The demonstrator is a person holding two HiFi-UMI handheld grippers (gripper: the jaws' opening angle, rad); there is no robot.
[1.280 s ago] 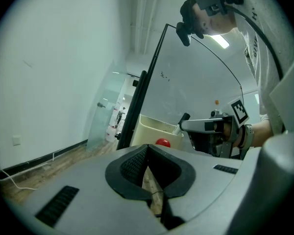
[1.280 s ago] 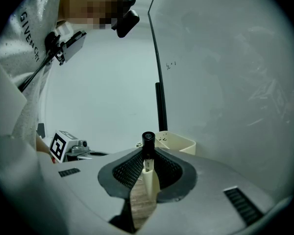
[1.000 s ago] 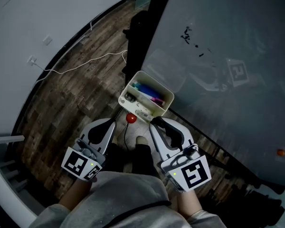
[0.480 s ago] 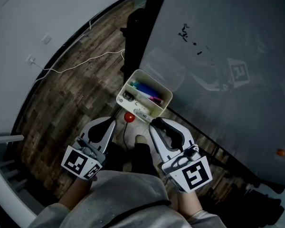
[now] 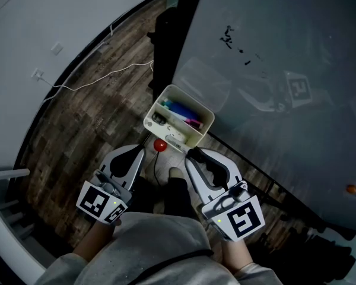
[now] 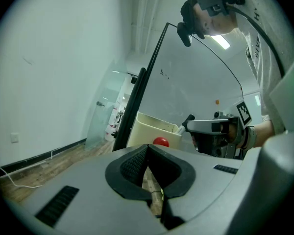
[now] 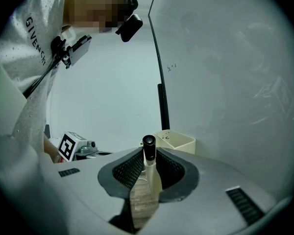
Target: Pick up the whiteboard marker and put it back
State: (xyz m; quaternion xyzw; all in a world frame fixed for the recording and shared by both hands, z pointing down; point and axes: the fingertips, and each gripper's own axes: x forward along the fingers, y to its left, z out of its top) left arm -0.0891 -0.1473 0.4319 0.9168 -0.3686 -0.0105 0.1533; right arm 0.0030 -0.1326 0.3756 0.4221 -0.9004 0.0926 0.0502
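Note:
In the right gripper view my right gripper (image 7: 148,164) is shut on a whiteboard marker (image 7: 148,151) with a white body and a black cap, which sticks out past the pads. The left gripper view shows that marker (image 6: 186,121) reaching the rim of the cream tray (image 6: 146,129). From the head view the tray (image 5: 205,132) hangs at the whiteboard's (image 5: 285,52) lower edge and holds blue and pink markers (image 5: 181,111). The right gripper (image 5: 190,154) sits just below it. My left gripper (image 5: 140,154) is shut on nothing, to the tray's lower left.
A red round knob (image 5: 159,145) sits under the tray. A white cable (image 5: 107,79) runs over the wood floor to a wall socket (image 5: 39,75). The board's black post (image 5: 166,34) stands beyond the tray. The person's feet (image 5: 169,189) are between the grippers.
Both grippers hold nearly the same place. The tray has drifted slightly up and left in the head view.

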